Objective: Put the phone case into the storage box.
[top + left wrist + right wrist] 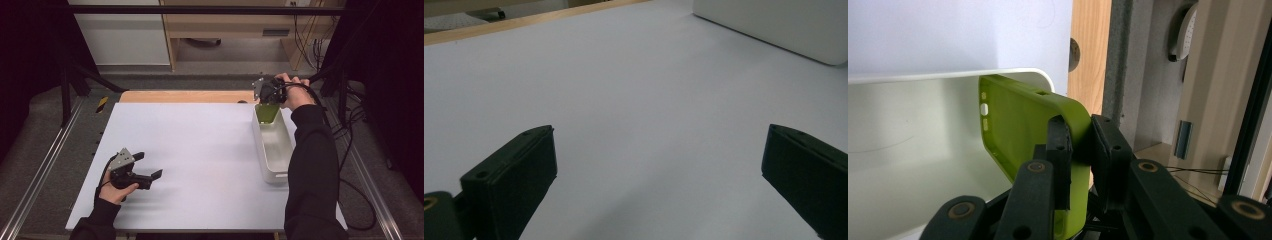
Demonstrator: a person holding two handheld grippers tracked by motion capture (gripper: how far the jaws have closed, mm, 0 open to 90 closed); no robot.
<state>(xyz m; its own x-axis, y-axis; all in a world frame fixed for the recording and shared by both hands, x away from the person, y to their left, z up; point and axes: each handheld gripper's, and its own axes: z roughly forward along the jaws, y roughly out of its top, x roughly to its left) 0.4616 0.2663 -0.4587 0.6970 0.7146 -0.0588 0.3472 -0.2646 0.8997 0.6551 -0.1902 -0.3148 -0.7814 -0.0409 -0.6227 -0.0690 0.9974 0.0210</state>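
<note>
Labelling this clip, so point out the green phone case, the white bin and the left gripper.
green phone case (1018,120): right gripper view, inner face.
white bin (278,175): high view, near end wall.
left gripper (148,165): high view, between fingertips.

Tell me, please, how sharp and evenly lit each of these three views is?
High view: white table bright, surroundings dark, slightly soft. Left gripper view: left gripper jaws near and blurred, open over shadowed table. Right gripper view: green phone case fairly sharp in the right gripper, background soft.

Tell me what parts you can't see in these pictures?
- Green phone case: its lower end is hidden behind the right hand-held gripper in the right gripper view.
- White bin: cut off by the top edge in the left gripper view.
- Bin floor's near end, high view: hidden by the person's sleeve.
</note>
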